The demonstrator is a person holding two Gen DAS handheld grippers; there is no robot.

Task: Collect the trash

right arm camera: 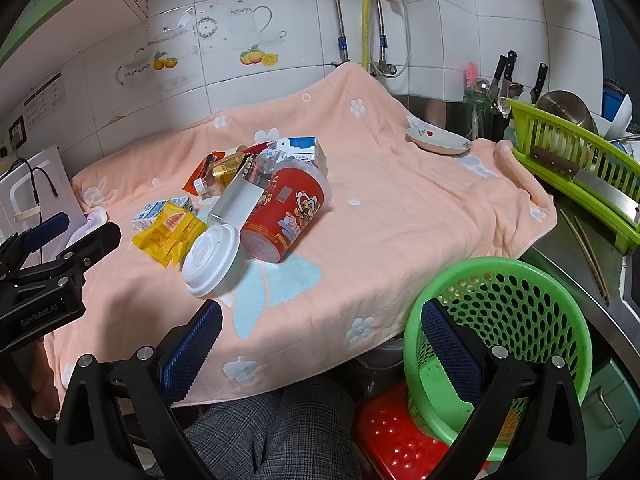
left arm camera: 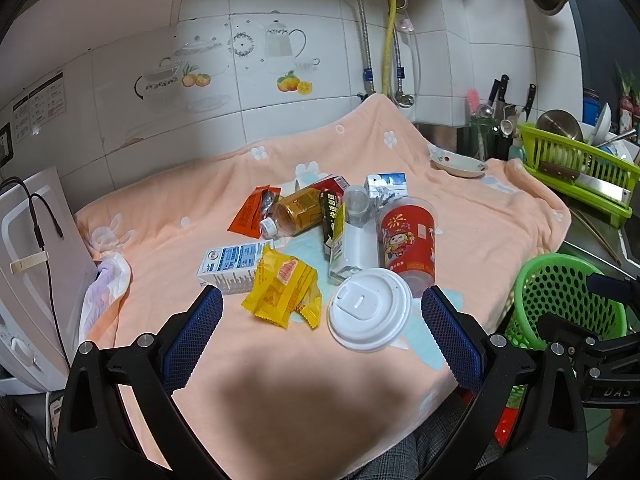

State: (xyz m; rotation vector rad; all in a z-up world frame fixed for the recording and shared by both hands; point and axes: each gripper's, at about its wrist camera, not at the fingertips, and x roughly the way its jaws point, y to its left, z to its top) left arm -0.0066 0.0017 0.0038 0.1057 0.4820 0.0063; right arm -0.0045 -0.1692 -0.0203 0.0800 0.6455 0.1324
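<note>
Peach towel [left arm camera: 280, 380] covers the counter below white-tiled wall [left arm camera: 280, 112].

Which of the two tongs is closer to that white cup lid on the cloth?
The left. The left tongs hang open right over the white lid, which sits between their blue pads. The right tongs are off to the side, open above the green basket.

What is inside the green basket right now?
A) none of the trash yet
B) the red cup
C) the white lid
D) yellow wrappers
A: the green basket shows only its bare perforated wall and floor, while the white lid, red cup and yellow wrappers all lie on the peach cloth.
</note>
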